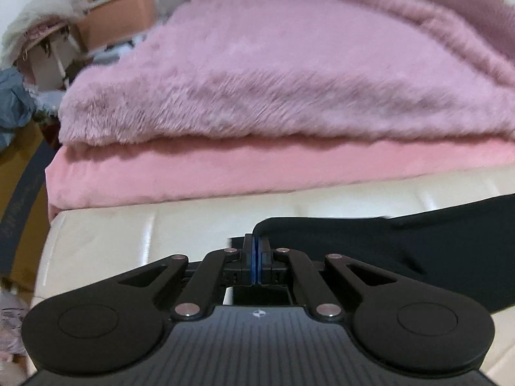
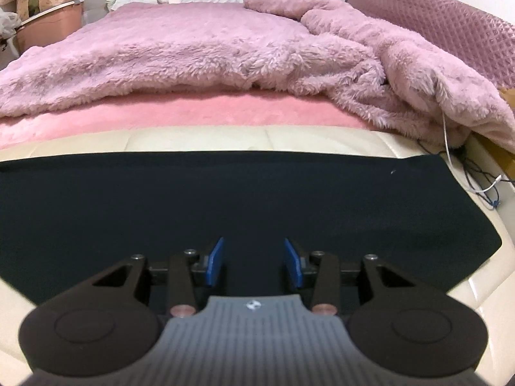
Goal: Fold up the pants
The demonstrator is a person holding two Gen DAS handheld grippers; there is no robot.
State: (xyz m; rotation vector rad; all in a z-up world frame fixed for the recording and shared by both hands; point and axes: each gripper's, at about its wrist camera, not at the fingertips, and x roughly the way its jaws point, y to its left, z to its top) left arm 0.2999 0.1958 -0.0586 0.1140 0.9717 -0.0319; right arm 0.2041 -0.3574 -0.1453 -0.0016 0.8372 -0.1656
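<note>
Black pants (image 2: 244, 199) lie spread flat on the cream padded bed end (image 2: 199, 140). In the left wrist view the pants (image 1: 402, 244) run off to the right. My left gripper (image 1: 256, 244) is shut on the left edge of the pants, with fabric pinched between its blue pads. My right gripper (image 2: 253, 257) is open just above the near middle of the pants, with its blue pads (image 2: 215, 262) apart and nothing between them.
A fluffy pink blanket (image 2: 193, 51) lies on a pink sheet (image 2: 193, 109) behind the pants. White and blue cables (image 2: 476, 180) hang at the right. A quilted mauve headboard (image 2: 450, 29) stands at the far right. Boxes and clutter (image 1: 96, 16) stand at the left.
</note>
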